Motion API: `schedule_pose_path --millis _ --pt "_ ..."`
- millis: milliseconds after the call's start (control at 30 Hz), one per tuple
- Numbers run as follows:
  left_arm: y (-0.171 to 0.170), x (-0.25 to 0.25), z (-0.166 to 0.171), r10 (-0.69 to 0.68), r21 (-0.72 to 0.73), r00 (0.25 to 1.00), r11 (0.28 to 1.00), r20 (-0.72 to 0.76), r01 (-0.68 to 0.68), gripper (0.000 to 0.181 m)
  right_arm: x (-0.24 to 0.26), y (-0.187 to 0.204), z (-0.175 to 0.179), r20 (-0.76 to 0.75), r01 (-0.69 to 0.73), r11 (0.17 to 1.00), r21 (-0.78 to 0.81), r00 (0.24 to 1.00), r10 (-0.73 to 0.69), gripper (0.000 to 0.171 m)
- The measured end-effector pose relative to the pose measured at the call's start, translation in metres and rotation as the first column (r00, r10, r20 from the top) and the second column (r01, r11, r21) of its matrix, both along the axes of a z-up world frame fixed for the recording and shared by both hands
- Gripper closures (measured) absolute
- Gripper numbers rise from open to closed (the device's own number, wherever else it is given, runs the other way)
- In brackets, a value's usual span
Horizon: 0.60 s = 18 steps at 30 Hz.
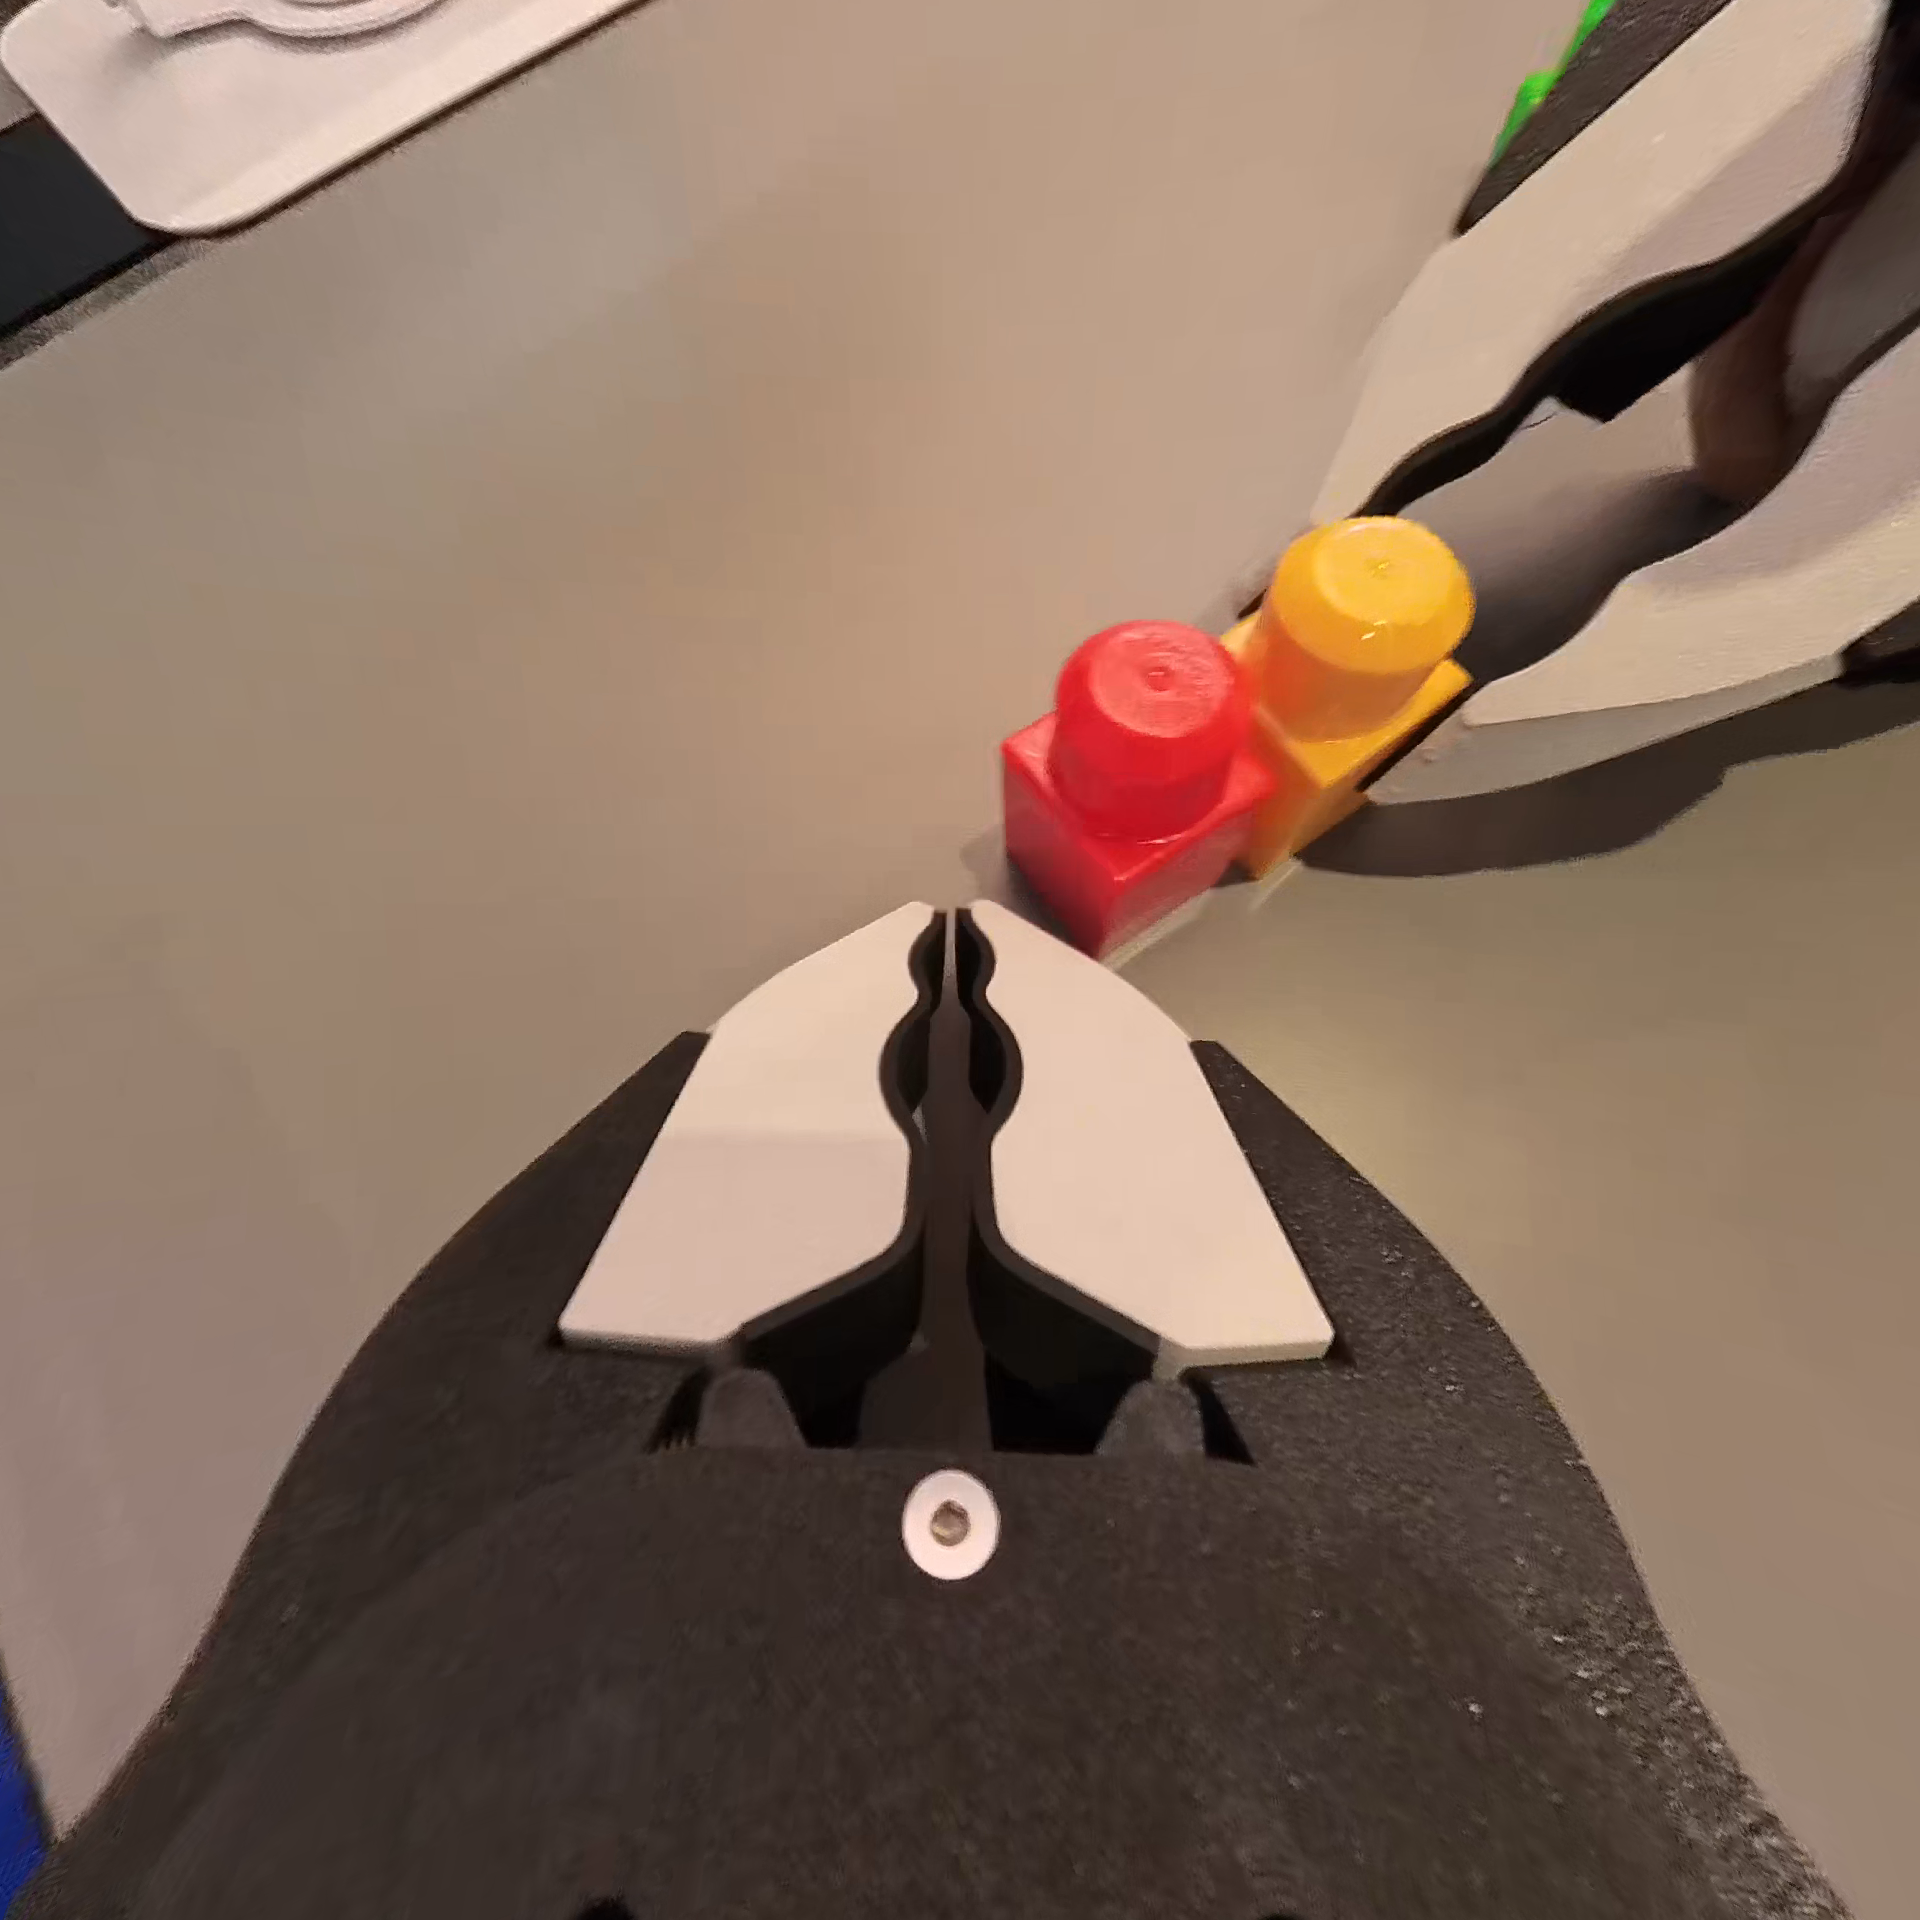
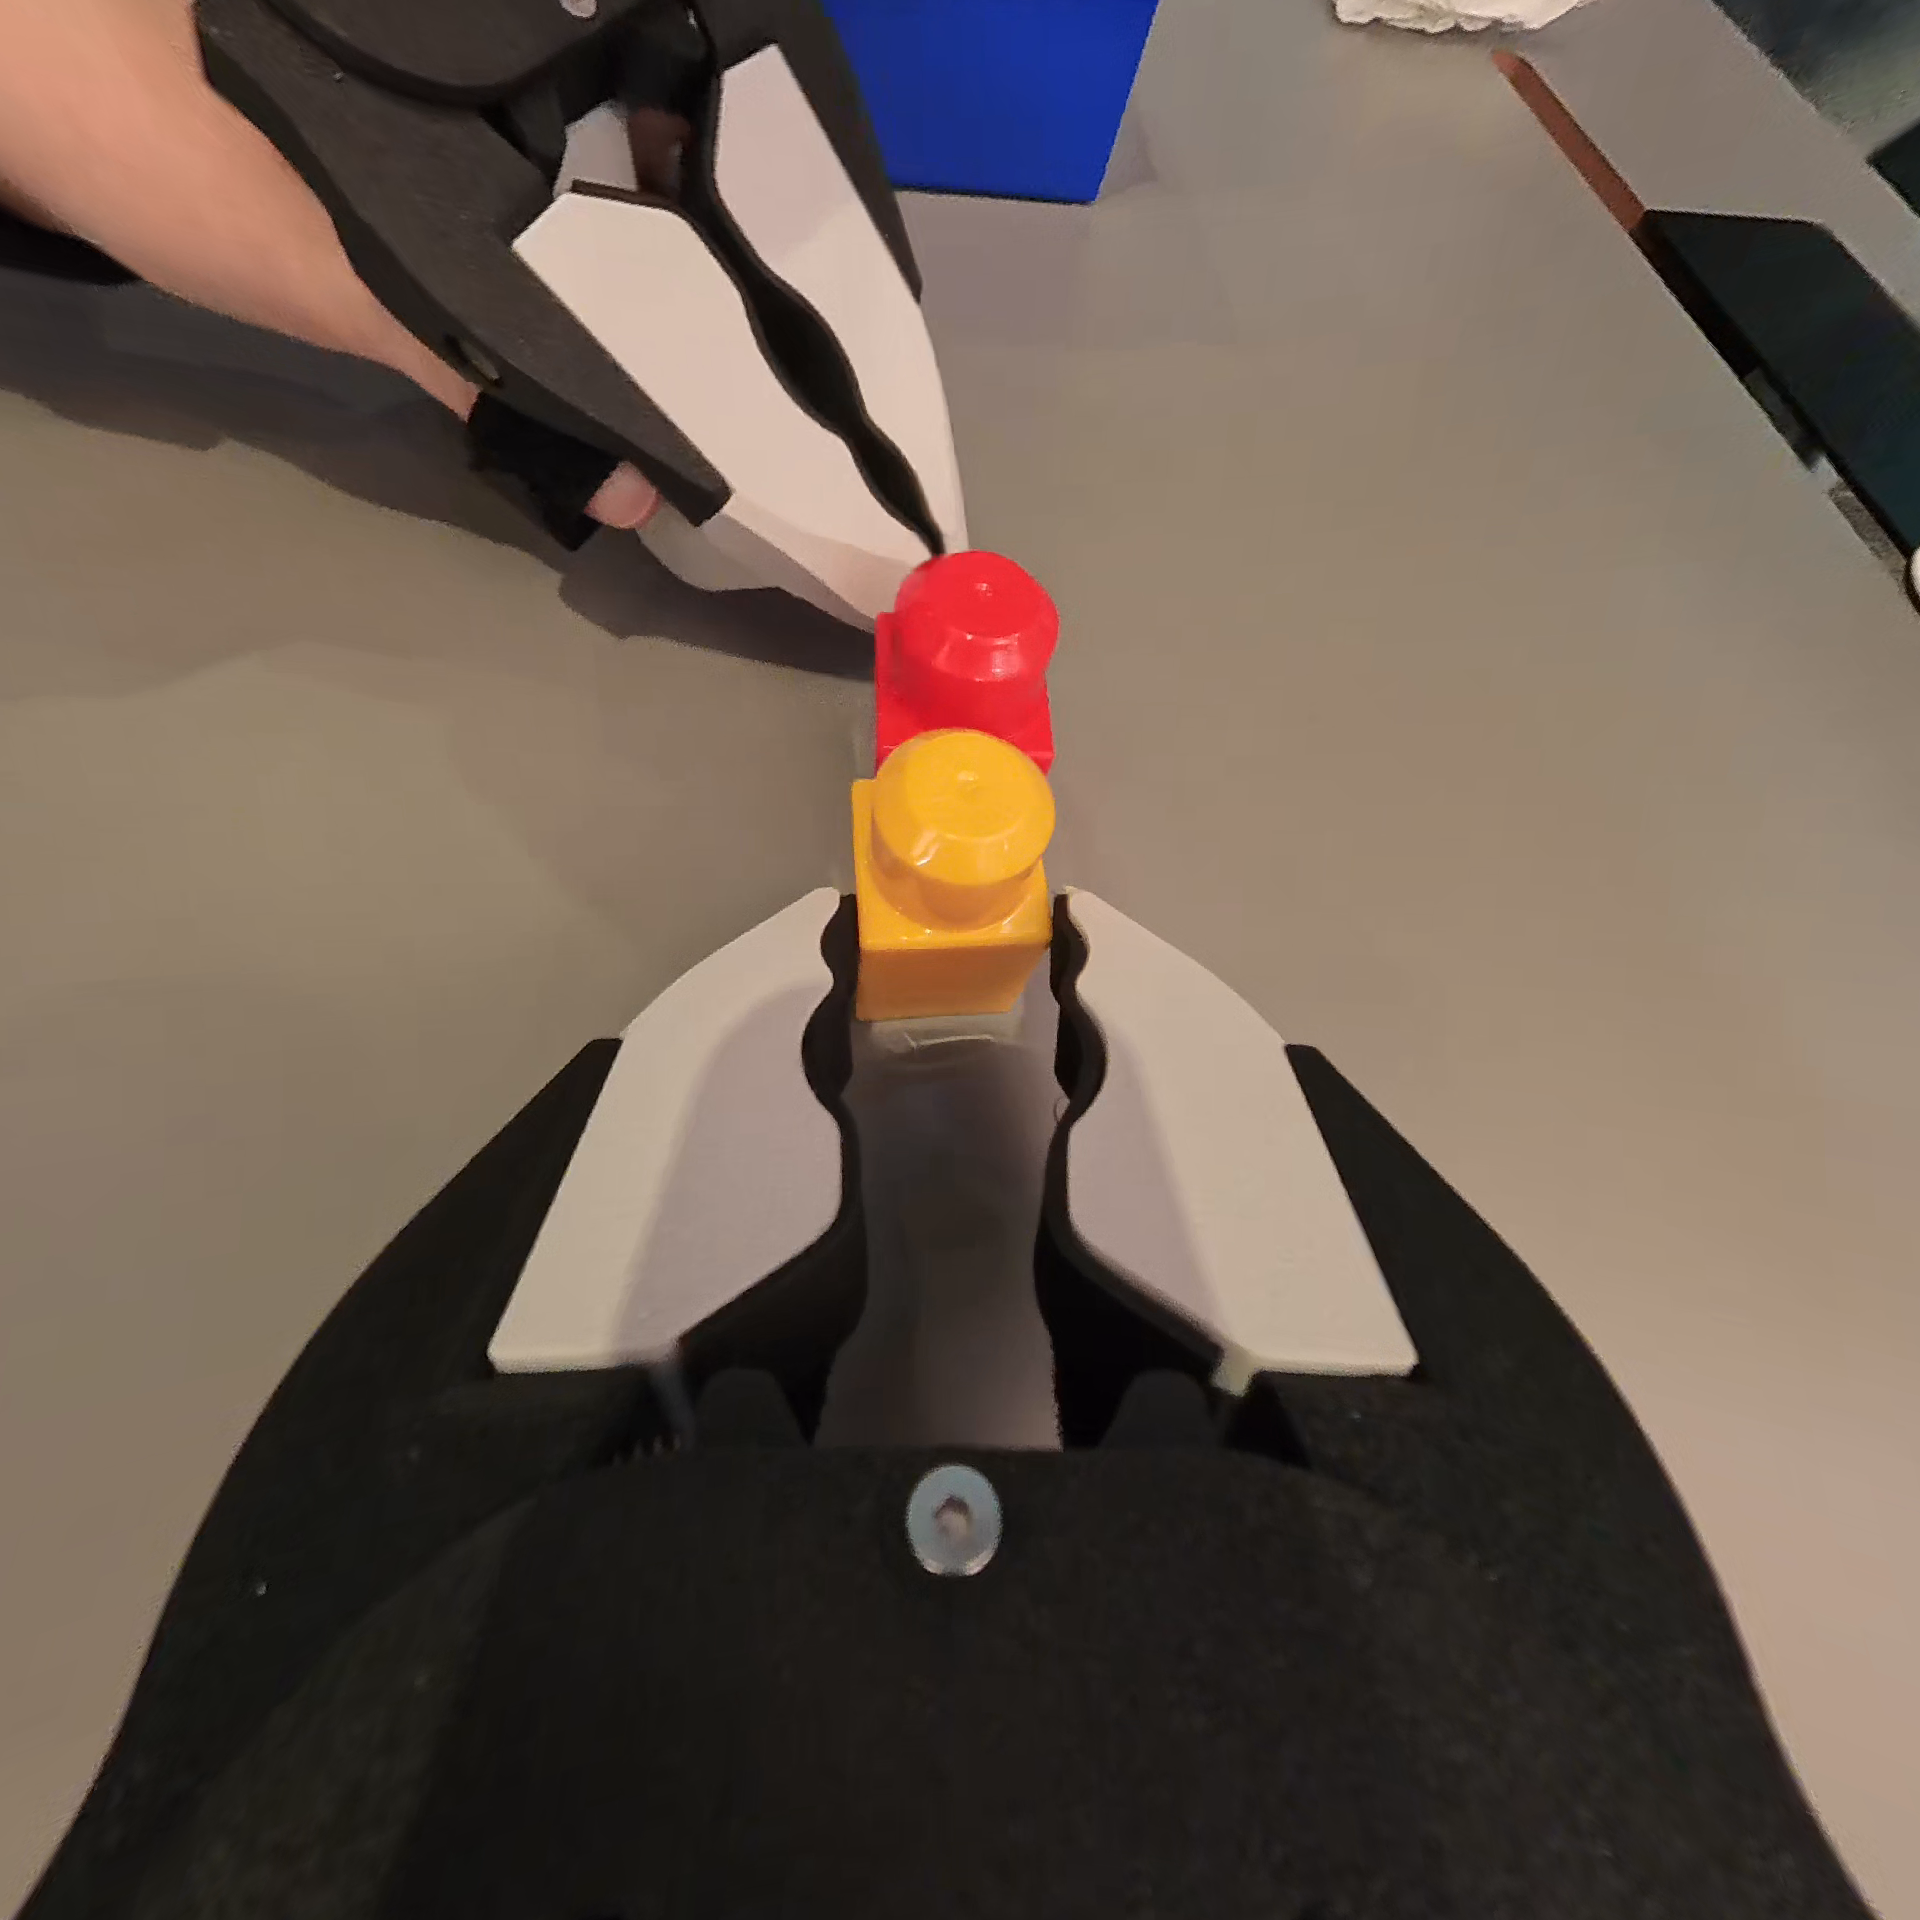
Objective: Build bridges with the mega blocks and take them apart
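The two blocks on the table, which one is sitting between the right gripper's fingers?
The yellow block, flanked by the right gripper's open fingers. The red block sits just beyond it, next to the shut left gripper.

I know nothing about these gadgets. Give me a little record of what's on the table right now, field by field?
Blocks: red block and yellow block, upright, side by side, touching
Surface: grey table
Left gripper: shut, empty, tips next to the red block
Right gripper: open, fingers either side of the yellow block
Holder: a person's hand on the left gripper
Background: blue box
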<state>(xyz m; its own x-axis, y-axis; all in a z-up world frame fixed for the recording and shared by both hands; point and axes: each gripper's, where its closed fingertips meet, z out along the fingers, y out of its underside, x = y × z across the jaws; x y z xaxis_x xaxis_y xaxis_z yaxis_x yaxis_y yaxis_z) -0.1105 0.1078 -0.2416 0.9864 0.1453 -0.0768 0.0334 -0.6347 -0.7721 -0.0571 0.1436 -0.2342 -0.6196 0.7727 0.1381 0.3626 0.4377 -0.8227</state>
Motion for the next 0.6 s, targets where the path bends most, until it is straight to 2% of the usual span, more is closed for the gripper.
schedule_pose_path --millis 167,267,600 --pt "0.009 -0.006 0.007 -0.001 0.070 0.995 0.998 0.100 -0.006 0.181 -0.004 0.003 0.002 -0.012 -0.028 1.000 -0.012 1.000 0.028 0.136" --pt "0.010 -0.003 0.004 -0.009 0.048 0.991 0.999 0.135 0.003 0.181 -0.006 0.003 0.001 -0.015 -0.031 1.000 0.002 0.999 0.031 0.136" --pt "0.002 0.008 -0.004 -0.025 -0.010 0.997 1.000 0.079 0.025 0.181 -0.008 -0.006 0.000 0.000 -0.084 0.996 -0.002 0.996 0.084 0.136"
